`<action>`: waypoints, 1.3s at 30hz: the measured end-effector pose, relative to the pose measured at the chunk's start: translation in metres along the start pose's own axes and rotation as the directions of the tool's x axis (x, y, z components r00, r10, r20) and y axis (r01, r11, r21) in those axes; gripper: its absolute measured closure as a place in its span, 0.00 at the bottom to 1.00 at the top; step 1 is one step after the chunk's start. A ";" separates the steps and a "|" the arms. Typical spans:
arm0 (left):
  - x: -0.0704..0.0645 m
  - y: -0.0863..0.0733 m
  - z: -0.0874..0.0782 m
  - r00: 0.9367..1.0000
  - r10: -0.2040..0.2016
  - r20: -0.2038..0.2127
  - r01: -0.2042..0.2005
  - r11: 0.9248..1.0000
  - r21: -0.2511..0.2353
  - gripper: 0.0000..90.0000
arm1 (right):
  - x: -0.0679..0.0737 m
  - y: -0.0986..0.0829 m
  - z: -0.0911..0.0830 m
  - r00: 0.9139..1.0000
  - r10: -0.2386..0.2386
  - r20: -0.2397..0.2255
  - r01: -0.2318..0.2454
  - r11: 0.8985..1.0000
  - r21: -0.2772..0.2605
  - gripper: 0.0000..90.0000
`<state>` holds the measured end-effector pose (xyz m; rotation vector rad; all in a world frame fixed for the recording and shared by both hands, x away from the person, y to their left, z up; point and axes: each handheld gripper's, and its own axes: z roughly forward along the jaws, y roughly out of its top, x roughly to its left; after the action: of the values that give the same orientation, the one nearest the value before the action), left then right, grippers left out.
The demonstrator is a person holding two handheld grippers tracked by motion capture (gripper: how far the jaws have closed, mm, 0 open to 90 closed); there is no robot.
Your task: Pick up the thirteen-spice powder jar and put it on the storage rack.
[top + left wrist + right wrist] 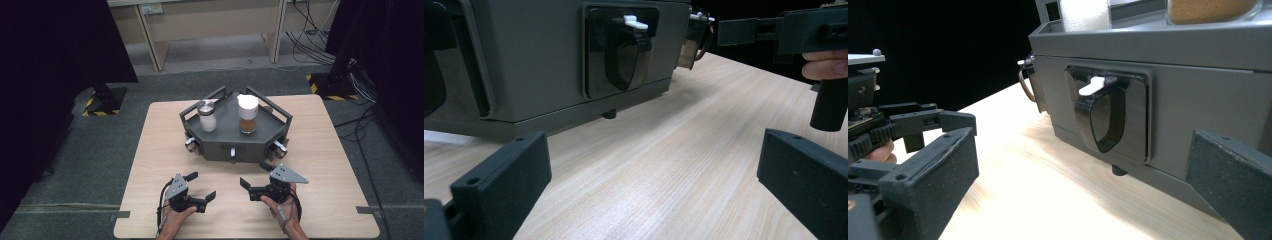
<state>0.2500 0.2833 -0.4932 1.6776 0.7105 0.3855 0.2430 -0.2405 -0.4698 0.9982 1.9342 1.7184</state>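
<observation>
Both grippers wait low in the frame: left gripper [200, 186] spread, empty; right gripper [255, 175] spread too. The grey angular metal tray [222, 131] sits centre, untouched. Likely an approach step; next, close in on its white front lever [634, 22].

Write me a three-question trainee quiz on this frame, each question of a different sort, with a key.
1. True or false: the left gripper is shut on a jar.
2. Which jar on the grey tray holds brown contents? A) the white-lidded jar B) the metal-lidded jar
3. Fill in: both grippers hover over the wooden ____, the right gripper near the tray's front.

Key: 1 false, both are open and hold nothing; 2 A; 3 table.
</observation>
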 end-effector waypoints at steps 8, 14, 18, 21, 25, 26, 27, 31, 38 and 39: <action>0.000 0.000 0.000 1.000 0.000 0.002 0.000 1.000 0.000 0.00 | 0.002 -0.006 -0.001 1.000 0.004 -0.010 -0.004 1.000 0.014 0.01; 0.000 0.000 0.000 1.000 -0.001 0.004 0.001 1.000 0.000 0.00 | 0.002 -0.009 -0.004 1.000 0.006 -0.014 -0.006 1.000 0.014 0.01; 0.000 0.000 -0.001 1.000 -0.002 0.003 0.002 1.000 -0.001 0.00 | 0.003 -0.011 -0.006 1.000 0.009 -0.017 -0.009 1.000 0.017 0.01; 0.000 0.000 0.000 1.000 -0.001 0.004 0.001 1.000 -0.001 0.00 | 0.003 -0.013 -0.007 1.000 0.008 -0.020 -0.008 1.000 0.022 0.01; 0.000 0.000 0.000 1.000 -0.002 0.005 0.002 1.000 -0.001 0.00 | 0.003 -0.015 -0.008 1.000 0.009 -0.020 -0.008 1.000 0.027 0.01; 0.000 0.000 0.000 1.000 -0.001 0.005 0.001 1.000 -0.001 0.00 | 0.003 -0.015 -0.009 1.000 0.009 -0.019 -0.009 1.000 0.027 0.01; 0.000 0.000 -0.001 1.000 -0.001 0.006 0.002 1.000 -0.001 0.00 | 0.003 -0.015 -0.009 1.000 0.010 -0.018 -0.009 1.000 0.027 0.01; 0.001 0.000 -0.001 1.000 -0.002 0.006 0.002 1.000 -0.003 0.00 | 0.002 -0.017 -0.012 1.000 0.014 -0.012 -0.013 1.000 0.028 0.01; 0.000 0.000 -0.001 1.000 0.000 0.005 0.000 1.000 -0.002 0.00 | 0.002 -0.020 -0.015 1.000 0.017 -0.016 -0.017 0.999 0.033 0.01; 0.000 0.000 -0.001 1.000 0.000 0.005 0.000 1.000 -0.002 0.00 | 0.002 -0.020 -0.015 1.000 0.016 -0.016 -0.016 0.999 0.033 0.01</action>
<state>0.2496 0.2842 -0.4933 1.6764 0.7058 0.3816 0.2263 -0.2496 -0.4858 1.0172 1.9764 1.7138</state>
